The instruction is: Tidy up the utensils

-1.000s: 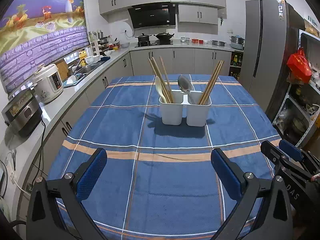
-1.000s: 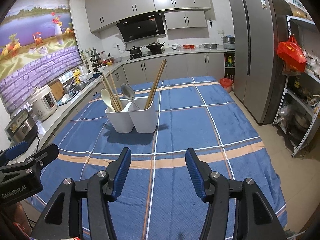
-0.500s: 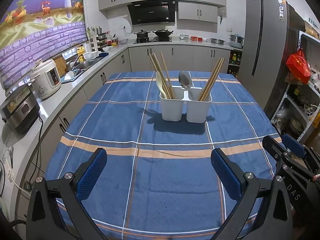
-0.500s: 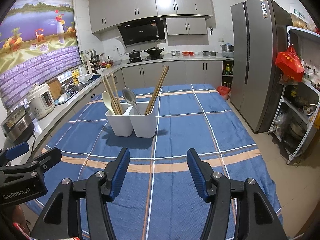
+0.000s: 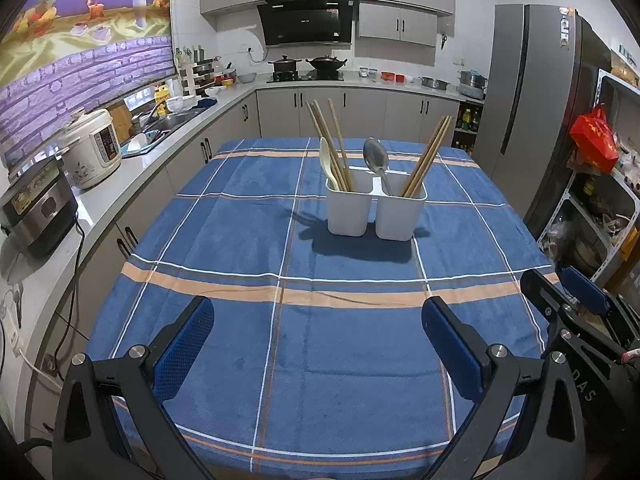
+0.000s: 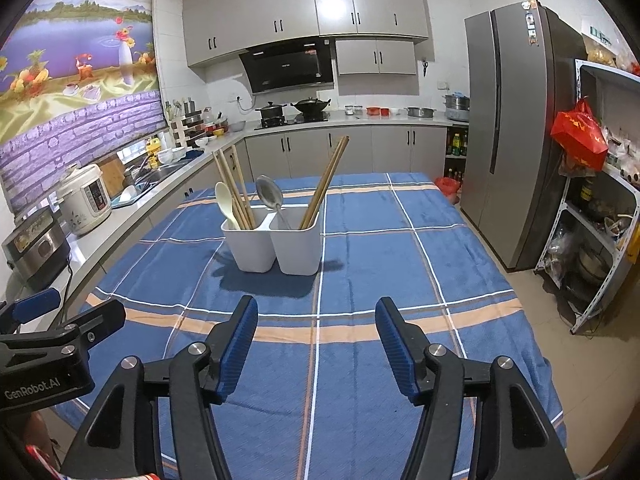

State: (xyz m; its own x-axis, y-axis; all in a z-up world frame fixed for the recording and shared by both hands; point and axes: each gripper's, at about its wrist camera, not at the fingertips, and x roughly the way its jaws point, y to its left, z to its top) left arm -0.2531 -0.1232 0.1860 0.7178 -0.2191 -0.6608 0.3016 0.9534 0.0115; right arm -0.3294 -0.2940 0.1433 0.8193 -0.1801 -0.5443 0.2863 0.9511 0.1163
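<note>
A white two-compartment utensil holder [image 5: 376,208] [image 6: 276,244] stands upright in the middle of the blue plaid tablecloth [image 5: 248,248]. Its left compartment holds a cream spoon [image 5: 326,160] and several chopsticks [image 5: 332,144]. The right compartment holds a metal spoon [image 5: 375,156] and more chopsticks [image 5: 426,160]. My left gripper [image 5: 316,320] is open over the near part of the table, well short of the holder, with nothing between its fingers. My right gripper [image 6: 316,316] is open and empty too, beside the left one.
A counter along the left carries a rice cooker [image 5: 94,148], a small oven [image 5: 38,208] and a sink. A grey fridge [image 6: 516,136] and a metal shelf rack [image 6: 600,216] with a red bag [image 6: 580,132] stand to the right of the table.
The right gripper's fingers stand slightly wider apart than a second ago. Both hands have stayed nearly in place, and the holder and utensils have not moved.
</note>
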